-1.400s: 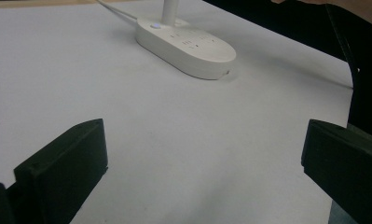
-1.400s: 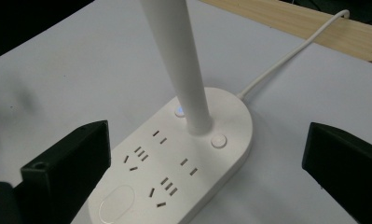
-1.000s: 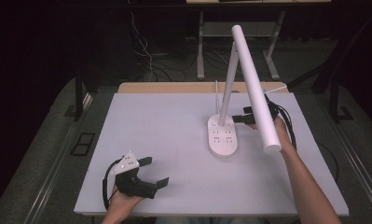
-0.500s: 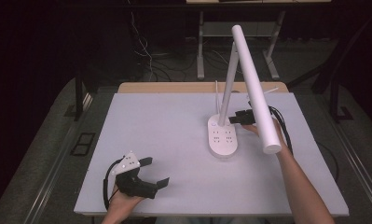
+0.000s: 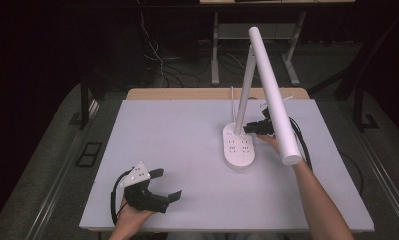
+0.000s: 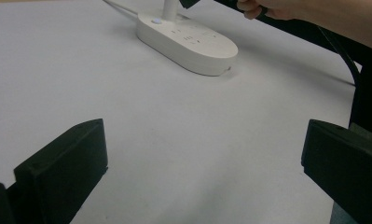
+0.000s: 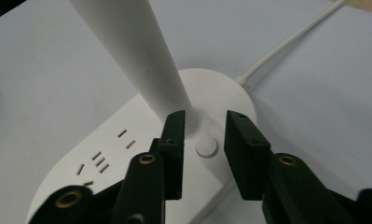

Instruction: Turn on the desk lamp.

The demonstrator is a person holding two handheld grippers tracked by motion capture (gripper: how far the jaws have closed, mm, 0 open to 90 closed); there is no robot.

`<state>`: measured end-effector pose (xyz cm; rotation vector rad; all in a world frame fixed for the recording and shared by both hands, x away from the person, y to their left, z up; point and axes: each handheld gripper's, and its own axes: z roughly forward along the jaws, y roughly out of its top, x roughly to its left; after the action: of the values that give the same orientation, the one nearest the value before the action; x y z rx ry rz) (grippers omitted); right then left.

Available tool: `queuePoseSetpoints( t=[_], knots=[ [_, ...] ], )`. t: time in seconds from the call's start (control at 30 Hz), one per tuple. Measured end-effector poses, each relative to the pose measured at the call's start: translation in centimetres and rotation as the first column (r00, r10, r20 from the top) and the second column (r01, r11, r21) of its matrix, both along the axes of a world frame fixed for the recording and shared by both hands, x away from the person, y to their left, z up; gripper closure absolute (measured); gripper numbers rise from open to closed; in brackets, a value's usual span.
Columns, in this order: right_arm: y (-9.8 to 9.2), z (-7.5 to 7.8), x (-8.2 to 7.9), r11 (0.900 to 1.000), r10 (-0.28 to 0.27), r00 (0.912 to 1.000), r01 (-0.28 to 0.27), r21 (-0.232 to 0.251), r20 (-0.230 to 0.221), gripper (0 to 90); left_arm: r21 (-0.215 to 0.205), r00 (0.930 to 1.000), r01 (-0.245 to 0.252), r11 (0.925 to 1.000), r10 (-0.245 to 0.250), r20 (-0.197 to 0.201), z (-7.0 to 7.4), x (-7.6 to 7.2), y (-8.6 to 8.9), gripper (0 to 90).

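The left gripper (image 5: 154, 187) lies at the near left edge of the matte pale grey worktop (image 5: 177, 140), cupped from below by the person's left hand (image 5: 132, 215), its grey three-cornered plate on top. Its blocky black jaws stand spread wide with bare worktop between them; in the left gripper view the lamp's base lies well ahead of them and slightly to the left.

Farther off, the right forearm (image 5: 317, 195) reaches in from the near right, and the right gripper (image 5: 251, 128) points leftward at the foot of the desk lamp (image 5: 264, 75), its tips just above the base. In the right gripper view its jaws (image 7: 202, 154), matte black and square-ended with brass-coloured rivets at the links, have just been closing and now stand narrowly apart. They hold nothing: a small round white button (image 7: 206, 146) lies flush in the base right between their tips, and the left tip sits just beside the lamp's stem.

The lamp base (image 5: 241, 147) is a smooth, glossy white oval slab with rows of slotted sockets (image 7: 99, 158) to the left of the jaws. A slim white stem (image 5: 244, 90) rises from it beyond the tips, carrying a long, plain white cylindrical head (image 5: 274, 95) that slants over the right hand. A white cord (image 7: 286, 44) runs away beyond the base to the right.
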<state>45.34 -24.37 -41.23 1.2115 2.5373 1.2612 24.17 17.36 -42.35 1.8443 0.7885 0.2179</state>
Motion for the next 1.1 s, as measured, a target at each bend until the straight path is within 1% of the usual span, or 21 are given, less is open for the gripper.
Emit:
queuePoseSetpoints(
  t=[0.13,0.17,0.2,0.27,0.37,0.43,0.47,0.53,0.63,0.67,0.7,0.77,0.93,1.1],
  knots=[
    [0.2,-0.4,0.2,1.0,0.026,0.9996,-0.026,0.007,-0.006,82.2,-0.002,1.0,0.001,1.0,-0.001,-0.004,-0.1,0.0,-0.1,0.0],
    [0.2,-0.4,0.2,1.0,0.026,0.9996,-0.026,0.007,-0.006,82.2,-0.002,1.0,0.001,1.0,-0.001,-0.004,-0.1,0.0,-0.1,0.0],
    [0.3,-0.6,0.2,1.0,0.028,0.9996,-0.028,0.012,-0.006,85.2,-0.002,1.0,0.003,1.0,-0.003,-0.005,-0.1,0.0,-0.1,0.0],
    [0.5,-0.8,0.3,0.999,0.031,0.9995,-0.031,0.014,-0.004,86.6,0.002,1.0,0.005,1.0,-0.005,-0.006,-0.1,0.0,-0.1,0.0],
    [0.6,-1.0,0.4,1.0,0.024,0.9997,-0.024,0.01,-0.003,87.3,0.003,1.0,0.005,1.0,-0.005,-0.006,-0.1,0.0,-0.1,0.0],
    [0.8,-1.2,0.5,1.0,0.008,0.9999,-0.008,-0.002,-0.007,88.4,0.004,1.0,0.005,1.0,-0.004,-0.008,-0.1,0.0,-0.1,0.0],
    [0.8,-1.3,0.4,1.0,0.005,0.9999,-0.005,0.008,-0.01,88.4,0.005,0.9999,0.005,1.0,-0.005,-0.01,-0.1,0.0,-0.1,0.0],
    [0.8,-1.3,0.5,1.0,0.002,0.9999,-0.002,0.008,-0.01,89.0,0.005,0.9999,0.005,1.0,-0.005,-0.01,-0.1,0.0,-0.1,0.0],
    [0.7,-1.3,0.5,1.0,0.009,1.0,-0.009,0.002,0.0,89.6,0.004,0.9999,0.008,1.0,-0.008,-0.01,-0.1,0.0,-0.1,0.0],
    [0.8,-1.3,0.4,1.0,0.019,0.9998,-0.018,-0.015,0.011,89.7,0.005,0.9999,0.011,0.9999,-0.011,-0.007,-0.1,0.0,-0.1,0.0],
    [0.8,-1.3,0.3,1.0,0.021,0.9996,-0.02,-0.02,0.019,89.6,0.003,0.9999,0.012,0.9999,-0.012,-0.008,-0.1,0.0,-0.2,0.0],
    [0.8,-1.3,0.3,1.0,0.019,0.9996,-0.019,-0.023,0.02,89.7,0.003,0.9998,0.018,0.9998,-0.018,-0.006,0.0,-0.1,-0.2,0.0],
    [0.6,-1.6,0.4,1.0,-0.003,1.0,0.003,0.02,-0.001,90.0,0.005,0.9997,0.024,0.9997,-0.024,0.0,0.0,-0.2,-0.4,0.0],
    [0.6,-1.8,0.3,1.0,-0.007,1.0,0.007,0.029,0.002,90.0,0.0,0.9997,0.023,0.9997,-0.023,-0.004,0.0,-0.2,-0.3,0.0]
  ],
)
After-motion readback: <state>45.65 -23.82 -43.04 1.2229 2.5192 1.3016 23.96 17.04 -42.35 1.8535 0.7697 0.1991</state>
